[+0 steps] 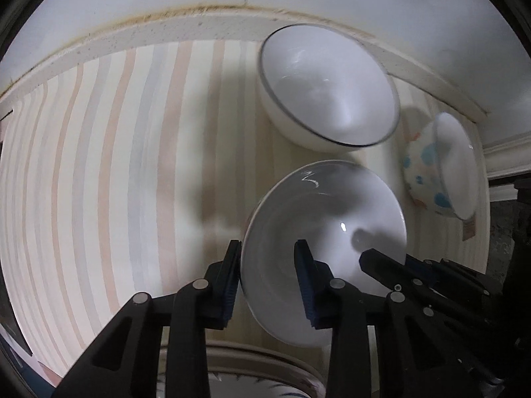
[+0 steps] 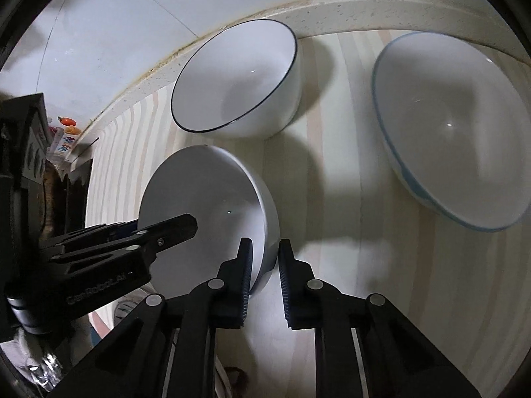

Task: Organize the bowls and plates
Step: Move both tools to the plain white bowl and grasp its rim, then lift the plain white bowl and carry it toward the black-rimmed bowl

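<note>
Striped desk [image 1: 99, 165], white bowl [image 1: 325, 219] near its front edge. Left gripper [image 1: 268, 282] and right gripper [image 2: 264, 282] jaws both straddle its rim, neither clearly clamped. Squeeze evenly, lift level.

Dim overhead light, soft shadows, perhaps slight motion blur.

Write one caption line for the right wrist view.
Both claws straddle the plain white bowl's rim.
</note>
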{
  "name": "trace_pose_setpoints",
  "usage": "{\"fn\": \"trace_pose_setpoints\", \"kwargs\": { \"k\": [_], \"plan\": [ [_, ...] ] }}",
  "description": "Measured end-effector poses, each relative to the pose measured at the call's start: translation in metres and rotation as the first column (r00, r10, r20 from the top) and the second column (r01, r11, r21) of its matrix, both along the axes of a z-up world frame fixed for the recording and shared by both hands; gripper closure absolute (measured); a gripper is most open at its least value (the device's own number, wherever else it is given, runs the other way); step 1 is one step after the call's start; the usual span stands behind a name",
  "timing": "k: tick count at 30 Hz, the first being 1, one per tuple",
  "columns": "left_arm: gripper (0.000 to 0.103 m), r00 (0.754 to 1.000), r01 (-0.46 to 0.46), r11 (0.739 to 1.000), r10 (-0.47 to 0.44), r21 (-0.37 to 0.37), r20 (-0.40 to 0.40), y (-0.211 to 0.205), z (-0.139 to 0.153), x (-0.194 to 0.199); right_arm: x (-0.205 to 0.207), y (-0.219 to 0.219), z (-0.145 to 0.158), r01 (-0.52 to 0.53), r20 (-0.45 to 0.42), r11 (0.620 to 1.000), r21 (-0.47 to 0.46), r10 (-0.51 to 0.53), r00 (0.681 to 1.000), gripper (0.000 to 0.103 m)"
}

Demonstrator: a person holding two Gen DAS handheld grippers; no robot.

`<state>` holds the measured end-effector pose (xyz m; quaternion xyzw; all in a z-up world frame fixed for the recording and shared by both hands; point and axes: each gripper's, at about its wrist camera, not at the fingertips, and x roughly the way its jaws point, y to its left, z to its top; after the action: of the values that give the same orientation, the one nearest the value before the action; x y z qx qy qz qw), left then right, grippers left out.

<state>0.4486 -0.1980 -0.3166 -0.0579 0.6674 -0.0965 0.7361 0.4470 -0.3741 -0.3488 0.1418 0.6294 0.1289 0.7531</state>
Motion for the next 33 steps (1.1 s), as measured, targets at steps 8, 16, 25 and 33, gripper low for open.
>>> {"fn": "trace_pose_setpoints", "kwargs": {
  "k": [8,16,25,33],
  "plan": [
    [0.073,0.997,0.043,0.999,-0.042,-0.026,0.062,-0.024,0.039,-0.038,-0.034,-0.017,0.039,-0.006,0.049,1.000,-0.019,0.007,0.999,0.086],
    [0.073,0.992,0.104,0.993,-0.100,-0.053,0.076,-0.052,0.058,-0.081,-0.088,-0.049,0.073,0.004,0.079,0.999,-0.052,0.000,0.997,0.086],
    [0.073,0.988,0.157,0.985,-0.157,-0.067,0.005,-0.080,0.035,-0.116,-0.148,-0.093,0.065,0.037,0.023,0.997,-0.060,-0.036,0.999,0.086],
    [0.073,0.977,0.203,0.978,-0.205,-0.043,-0.065,-0.112,0.001,-0.133,-0.169,-0.115,0.027,0.063,-0.070,0.996,-0.060,-0.067,0.995,0.086]
  ]
}}
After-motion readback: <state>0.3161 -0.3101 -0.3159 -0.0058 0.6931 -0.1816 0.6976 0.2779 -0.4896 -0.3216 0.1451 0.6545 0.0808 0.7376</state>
